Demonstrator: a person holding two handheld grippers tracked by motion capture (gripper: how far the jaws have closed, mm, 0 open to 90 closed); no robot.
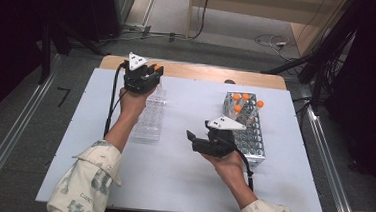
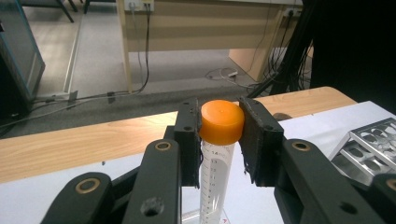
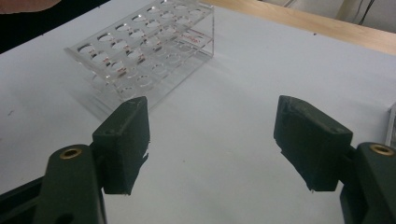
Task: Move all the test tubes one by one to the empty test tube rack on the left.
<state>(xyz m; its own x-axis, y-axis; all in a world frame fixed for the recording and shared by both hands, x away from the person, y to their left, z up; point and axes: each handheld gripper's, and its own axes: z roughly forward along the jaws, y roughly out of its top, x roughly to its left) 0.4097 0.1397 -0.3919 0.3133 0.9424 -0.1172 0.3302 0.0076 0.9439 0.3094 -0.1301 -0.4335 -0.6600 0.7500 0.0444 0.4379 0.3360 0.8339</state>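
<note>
Left claw [image 2: 219, 135] clamped on my orange-capped centrifuge tube [image 2: 218, 163], right claw [image 3: 212, 149] spread empty: keep tube vertical, lower squarely into clear rack [image 3: 140, 56].

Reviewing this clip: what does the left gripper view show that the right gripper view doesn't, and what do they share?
Left gripper view alone: the left gripper with its jaws closed on the orange cap of a graduated tube, a metal rack at the right edge, and floor cables beyond the table. Right gripper view alone: the right gripper with its jaws wide apart and nothing between them, and a clear acrylic rack. Shared: the white table surface and its wooden far edge.
</note>
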